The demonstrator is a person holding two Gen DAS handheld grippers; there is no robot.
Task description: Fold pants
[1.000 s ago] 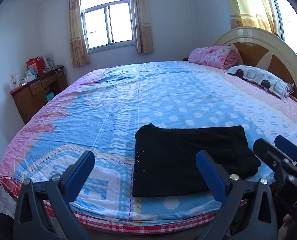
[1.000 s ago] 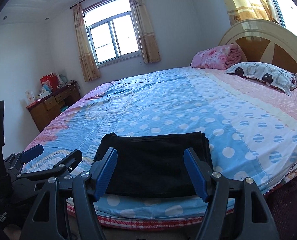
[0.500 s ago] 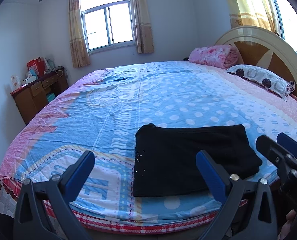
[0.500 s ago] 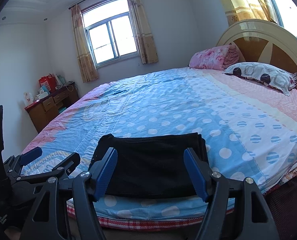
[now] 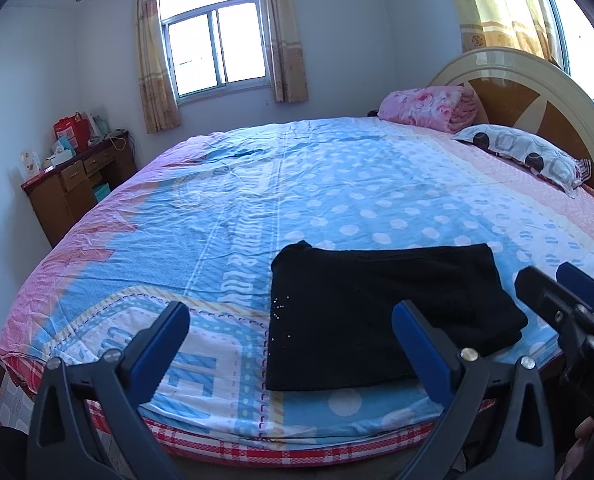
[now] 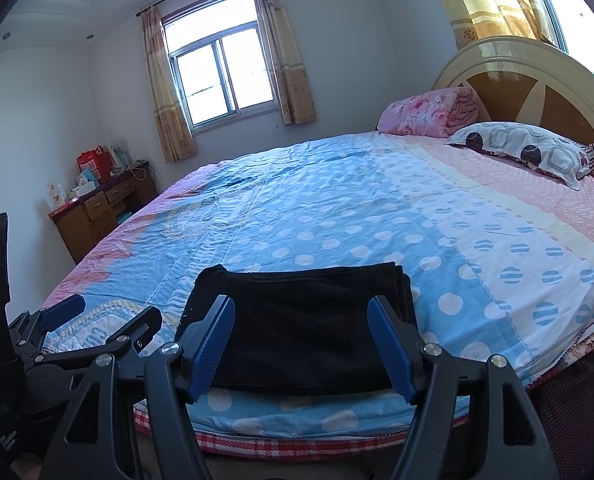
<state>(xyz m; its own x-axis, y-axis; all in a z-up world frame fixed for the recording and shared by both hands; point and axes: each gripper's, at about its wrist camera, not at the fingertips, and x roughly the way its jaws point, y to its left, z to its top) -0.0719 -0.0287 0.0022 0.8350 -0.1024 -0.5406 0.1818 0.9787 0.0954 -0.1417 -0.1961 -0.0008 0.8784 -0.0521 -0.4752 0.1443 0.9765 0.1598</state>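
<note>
The black pants (image 5: 369, 312) lie folded into a flat rectangle on the bed near its front edge; they also show in the right wrist view (image 6: 305, 320). My left gripper (image 5: 293, 332) is open and empty, held back from the bed edge, with the pants behind its right finger. My right gripper (image 6: 301, 332) is open and empty, held in front of the pants without touching them. Each gripper shows at the side of the other's view: the right one (image 5: 569, 300) and the left one (image 6: 97, 320).
The bed (image 5: 257, 200) has a blue, pink and white dotted sheet. A patterned pillow (image 5: 525, 156) and a folded pink blanket (image 5: 429, 108) lie by the curved headboard (image 5: 537, 92). A wooden desk (image 5: 77, 184) stands at the far left wall.
Both grippers have drawn back slightly from the bed; the views shift only a little. The pants have not moved.
</note>
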